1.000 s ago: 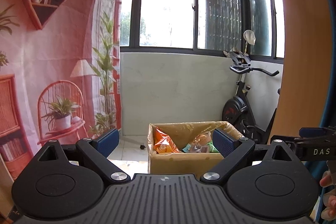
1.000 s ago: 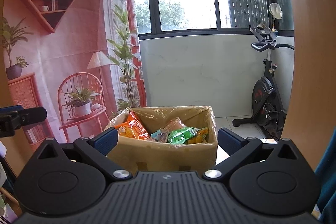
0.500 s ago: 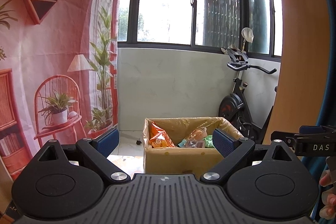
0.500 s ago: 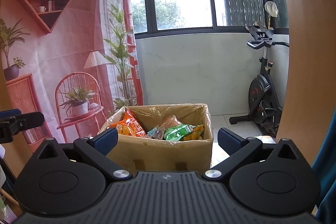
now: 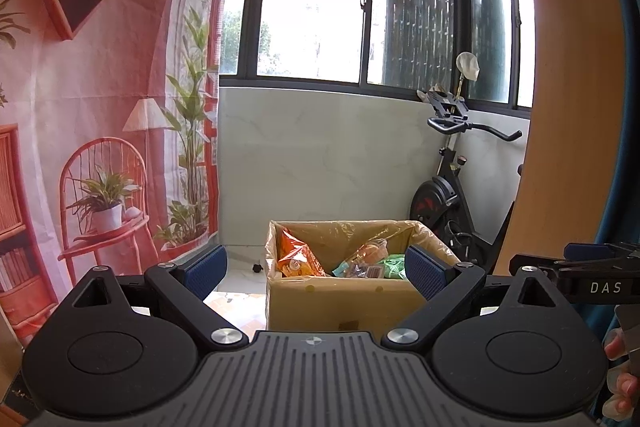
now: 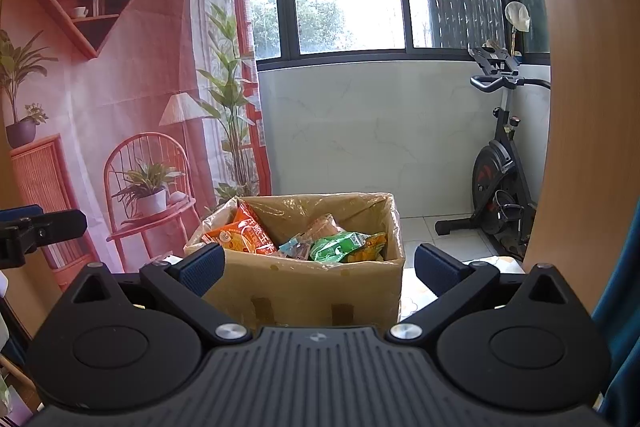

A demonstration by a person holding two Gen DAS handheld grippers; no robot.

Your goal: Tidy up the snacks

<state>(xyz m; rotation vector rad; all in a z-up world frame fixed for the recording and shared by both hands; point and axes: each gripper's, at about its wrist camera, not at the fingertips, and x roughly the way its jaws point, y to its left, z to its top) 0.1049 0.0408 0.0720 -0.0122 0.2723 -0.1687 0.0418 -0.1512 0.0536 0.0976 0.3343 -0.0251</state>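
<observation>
- Where both cameras face the window wall, the cardboard box (image 5: 344,301) stands on the tiled floor (image 6: 448,239) ahead of both grippers, lined with crinkled clear plastic and heaped with snack packets.
- The left gripper (image 5: 316,267) hangs with its ribbed blue pads spread wide and nothing between them; the box shows in the gap, well beyond the tips.
- The right gripper (image 6: 318,267) is equally wide apart and empty, with the box closer in its view.
- Only the right view shows the taped front of the box and the printing on the glossy orange packet (image 6: 242,237), propped against the box's left wall; a crumpled green packet (image 6: 338,247) lies to the right of it.
- Only the left view catches a fingertip of the person's hand (image 5: 620,375) at the right edge.
- An exercise bike (image 6: 500,187), black and tubular, stands in the corner beside a smooth wooden panel (image 5: 572,87).
- A printed fabric backdrop (image 6: 112,99) hangs left, creased and pink.
</observation>
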